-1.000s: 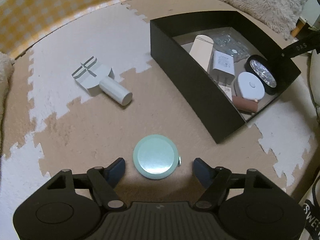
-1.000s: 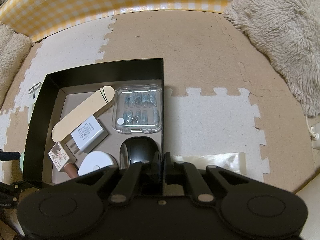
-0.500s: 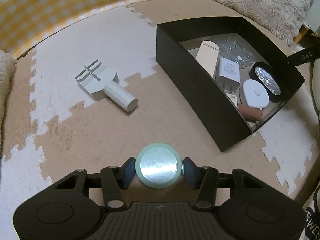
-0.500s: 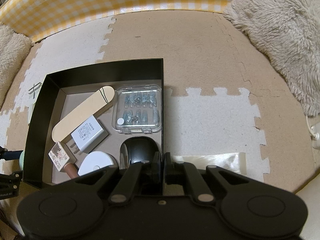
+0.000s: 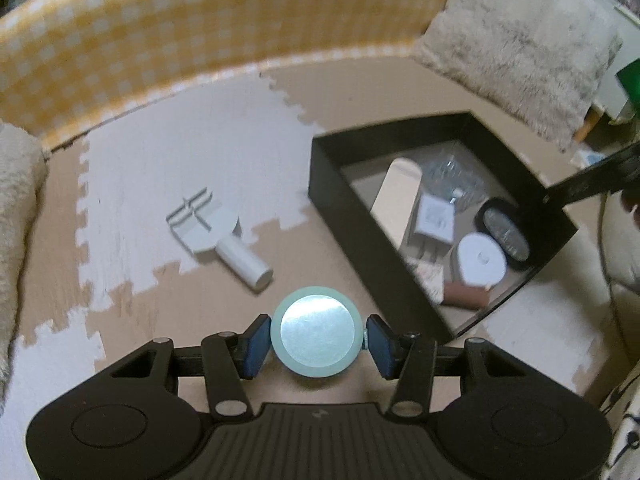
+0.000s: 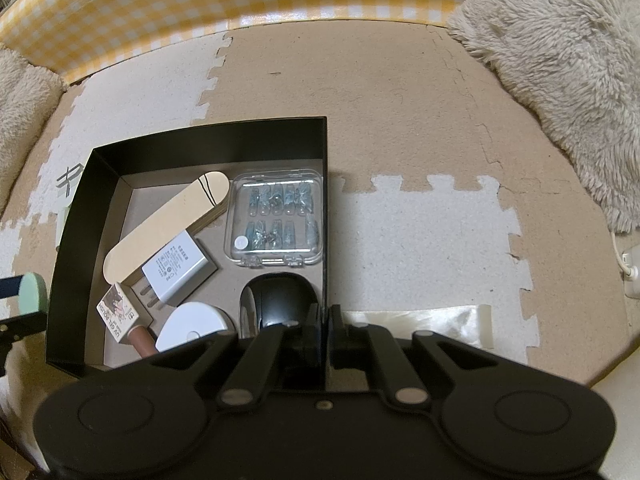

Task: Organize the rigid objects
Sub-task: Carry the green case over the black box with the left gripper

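My left gripper (image 5: 318, 339) is shut on a mint-green round disc (image 5: 318, 330) with a shiny face, and holds it a little above the foam mat. Its blue pads (image 5: 256, 340) press on the disc's two sides. The disc's edge (image 6: 34, 294) also shows at the left of the right wrist view. A black open box (image 5: 352, 208) stands to the right of it. My right gripper (image 6: 326, 316) is shut on the right wall of the black box (image 6: 200, 132). On the mat lies a white tool (image 5: 216, 232) with a round handle.
In the box lie a beige board (image 6: 168, 232), a white charger (image 6: 176, 272), a clear case of nail tips (image 6: 276, 220), a black oval thing (image 6: 280, 300), a white round thing (image 6: 192, 324) and a polish bottle (image 6: 120, 316). Fluffy cushions (image 6: 560, 60) and a checked yellow wall (image 5: 200, 32) border the mat.
The left gripper's jaws closed on the green disc and then lifted it off the mat. The right gripper and the box have not moved.
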Action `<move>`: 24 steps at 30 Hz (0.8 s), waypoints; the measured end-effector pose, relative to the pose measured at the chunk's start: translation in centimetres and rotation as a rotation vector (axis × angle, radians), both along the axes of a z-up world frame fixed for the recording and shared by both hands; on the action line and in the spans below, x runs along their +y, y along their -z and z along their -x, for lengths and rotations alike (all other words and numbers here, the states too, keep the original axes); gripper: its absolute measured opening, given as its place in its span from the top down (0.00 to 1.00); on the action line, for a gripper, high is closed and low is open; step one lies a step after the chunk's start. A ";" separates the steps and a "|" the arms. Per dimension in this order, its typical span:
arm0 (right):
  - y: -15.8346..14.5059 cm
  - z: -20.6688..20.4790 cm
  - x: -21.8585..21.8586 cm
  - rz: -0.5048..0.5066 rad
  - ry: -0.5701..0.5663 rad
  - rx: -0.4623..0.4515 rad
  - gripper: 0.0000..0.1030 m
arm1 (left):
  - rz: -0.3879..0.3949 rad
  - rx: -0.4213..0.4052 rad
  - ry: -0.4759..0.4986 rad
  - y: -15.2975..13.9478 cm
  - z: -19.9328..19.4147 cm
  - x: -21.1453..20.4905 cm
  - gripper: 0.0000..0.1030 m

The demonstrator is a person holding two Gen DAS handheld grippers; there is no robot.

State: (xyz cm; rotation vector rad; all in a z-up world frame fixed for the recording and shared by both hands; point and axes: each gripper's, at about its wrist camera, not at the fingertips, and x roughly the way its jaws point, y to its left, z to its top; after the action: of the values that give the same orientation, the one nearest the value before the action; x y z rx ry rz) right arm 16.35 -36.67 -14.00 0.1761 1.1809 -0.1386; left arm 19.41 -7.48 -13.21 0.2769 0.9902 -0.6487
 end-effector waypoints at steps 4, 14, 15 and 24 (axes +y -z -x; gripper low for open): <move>0.0 0.0 0.0 -0.001 0.000 -0.001 0.96 | 0.049 -0.033 0.016 -1.9 0.3 -0.7 0.49; 0.0 -0.1 0.0 -0.002 -0.001 0.000 0.96 | 0.058 -0.122 0.109 -4.2 -1.1 -5.7 0.49; 0.0 -0.1 -0.1 -0.002 0.000 0.000 0.96 | 0.050 -0.132 0.117 -4.1 -1.4 -6.2 0.49; 0.0 -0.1 0.0 -0.006 0.001 -0.002 0.96 | -0.024 -0.173 0.153 -2.6 -4.6 -10.2 0.49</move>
State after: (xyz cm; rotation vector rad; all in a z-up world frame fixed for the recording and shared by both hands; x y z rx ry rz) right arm 16.42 -36.72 -14.04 0.1817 1.1791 -0.1353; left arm 24.01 -17.65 -10.63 0.4256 0.8164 -0.7397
